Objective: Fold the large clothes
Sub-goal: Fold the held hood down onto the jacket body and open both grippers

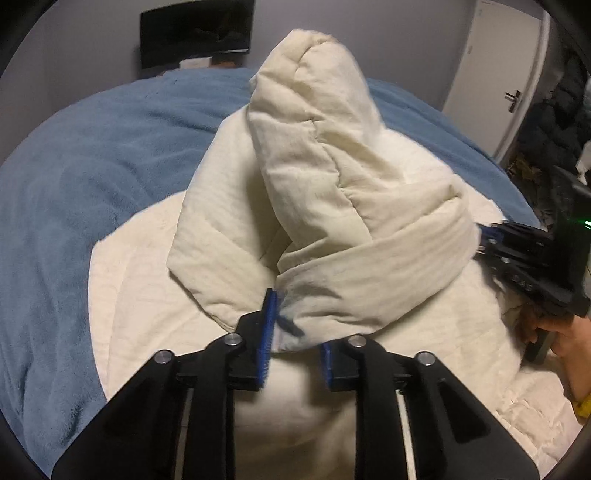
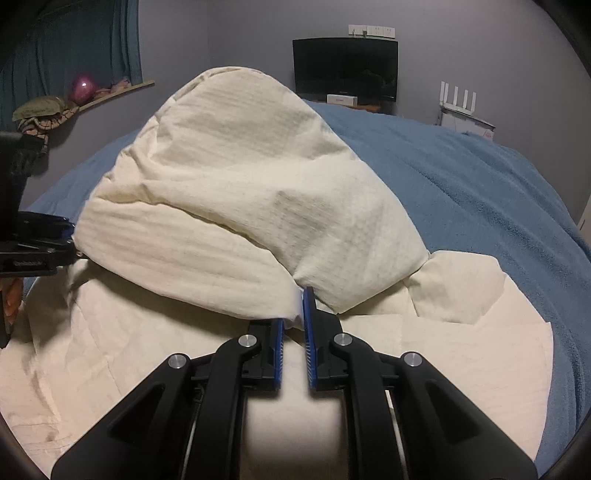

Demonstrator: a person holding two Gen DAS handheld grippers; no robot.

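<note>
**Cream padded garment on bed, both tools at its raised fold**

Left wrist view. Item 1: cream padded garment (image 1: 314, 177), spread over a blue blanket (image 1: 55, 192) on a bed, with a thick folded part lifted into a tall peak. Its near end passes under the camera and is cut off by the frame. Item 2: left tool (image 1: 295, 332), its blue pads (image 1: 269, 332) standing apart, a corner of the garment lying between them; that corner is blurred, and only the left pad appears to touch it, so no firm clamp can be made out. Item 3: right tool (image 1: 491, 240) at the right edge, tips buried in the fold, so its grip is hidden here; a hand (image 1: 569, 332) holds its handle, partly cut off. Background: dark screen (image 1: 195, 33), white door (image 1: 495, 74), dark clutter beside the door, too dim to identify.

Right wrist view. Item 1: same garment (image 2: 240, 192), the lifted fold filling the centre and hiding the bed behind it. Item 2: right tool (image 2: 301, 302), tips drawn together and clamped on a thin edge of the garment. Item 3: left tool (image 2: 70, 236) at the left edge, mostly cut off, tips against the fold; fingers (image 2: 13, 299) just visible below. Background: screen (image 2: 345, 68), shelf (image 2: 118, 92) with a pink object, curtain, a white device with 4 antennas.
</note>
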